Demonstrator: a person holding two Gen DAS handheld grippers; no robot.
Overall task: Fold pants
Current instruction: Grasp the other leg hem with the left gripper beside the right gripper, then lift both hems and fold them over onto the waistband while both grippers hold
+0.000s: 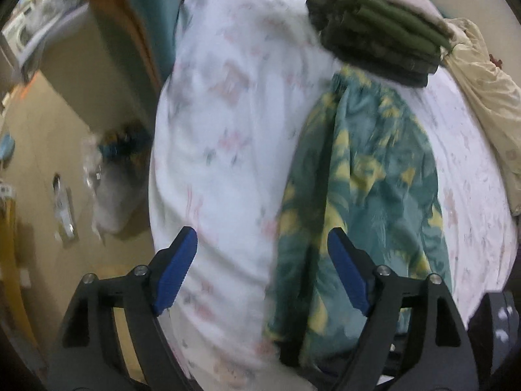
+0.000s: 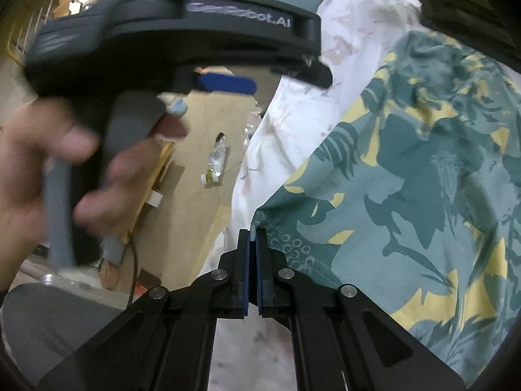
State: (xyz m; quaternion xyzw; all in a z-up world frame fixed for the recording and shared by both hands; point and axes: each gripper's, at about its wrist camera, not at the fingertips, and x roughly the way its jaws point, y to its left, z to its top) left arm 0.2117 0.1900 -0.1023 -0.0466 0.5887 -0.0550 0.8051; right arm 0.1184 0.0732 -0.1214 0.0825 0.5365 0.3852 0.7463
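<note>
While the right gripper (image 2: 253,231) pinches a hem corner, the teal-and-yellow leaf-print cotton pants (image 1: 364,176) lie down the middle of the frame on the white floral-print bed sheet (image 1: 221,123).

In the right wrist view the jaws are clenched on the corner of the pants at lower centre, with the cloth fanning out to the right; the left gripper (image 1: 262,270), held by a hand (image 2: 49,163) at the left of that view, hangs released with its blue pads wide apart over the pants' left edge. The thin fabric looks light, limp and prone to wrinkle, so it should be gripped at hems or the gathered waistband, at upper centre just below a stack of folded olive and dark clothes (image 1: 377,32).
</note>
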